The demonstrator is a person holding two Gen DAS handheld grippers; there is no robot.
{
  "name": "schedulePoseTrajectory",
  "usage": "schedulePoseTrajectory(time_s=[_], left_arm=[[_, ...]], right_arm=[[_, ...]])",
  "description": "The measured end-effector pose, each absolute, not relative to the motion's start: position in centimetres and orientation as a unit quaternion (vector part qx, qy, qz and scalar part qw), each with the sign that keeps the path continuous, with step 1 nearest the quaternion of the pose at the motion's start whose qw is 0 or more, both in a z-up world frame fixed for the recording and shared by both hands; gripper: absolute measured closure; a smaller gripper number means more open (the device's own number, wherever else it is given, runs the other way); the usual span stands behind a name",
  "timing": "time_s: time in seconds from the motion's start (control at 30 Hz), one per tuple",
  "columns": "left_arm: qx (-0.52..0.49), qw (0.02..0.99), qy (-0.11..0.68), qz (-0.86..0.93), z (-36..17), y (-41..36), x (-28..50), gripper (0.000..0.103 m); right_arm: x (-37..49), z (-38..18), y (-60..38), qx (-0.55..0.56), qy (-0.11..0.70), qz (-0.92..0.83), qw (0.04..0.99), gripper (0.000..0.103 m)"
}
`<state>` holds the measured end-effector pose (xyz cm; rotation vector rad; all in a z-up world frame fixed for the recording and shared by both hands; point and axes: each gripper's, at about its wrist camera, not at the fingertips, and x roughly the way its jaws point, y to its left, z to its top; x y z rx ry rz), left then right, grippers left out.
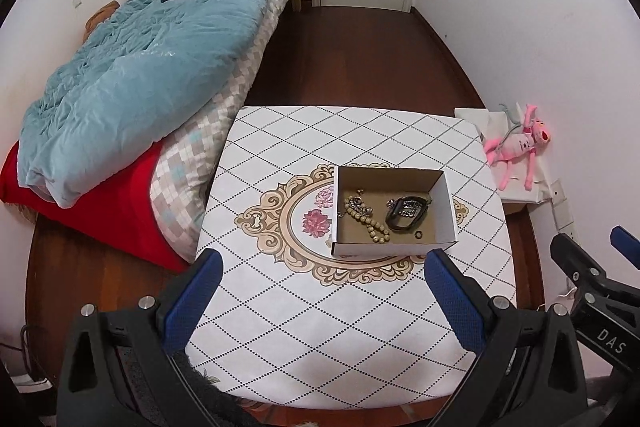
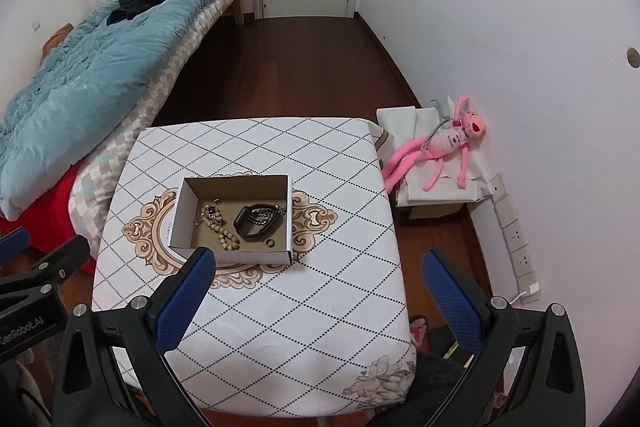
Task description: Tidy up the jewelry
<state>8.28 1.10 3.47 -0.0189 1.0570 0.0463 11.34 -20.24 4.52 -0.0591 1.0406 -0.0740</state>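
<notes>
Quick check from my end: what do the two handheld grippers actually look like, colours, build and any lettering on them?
Both match: the left gripper and right gripper each have black angular plastic bodies with silver round bolt heads, and two fingers faced with textured blue pads. White lettering shows on the bodies: "DAS" on the right one, seen from the left wrist view, and "GenRobot.AI", partly cut off, on the left one. No cables visible.

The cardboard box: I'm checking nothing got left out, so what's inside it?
Inside the cardboard box lie a beige bead bracelet, a black band with a metal chain across it, and a small ring. The near wall hides the floor strip behind it.
</notes>
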Motion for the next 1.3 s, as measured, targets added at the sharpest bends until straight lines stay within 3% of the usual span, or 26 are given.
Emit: schedulePoseTrajectory(time_s=[1.3], left_arm=[[-0.011, 0.864, 0.503, 0.027, 3.33, 1.29, 7.91, 0.0]], right_arm=[[11.49, 4.24, -19.27, -0.029, 0.511, -0.013, 0.859, 0.0]])
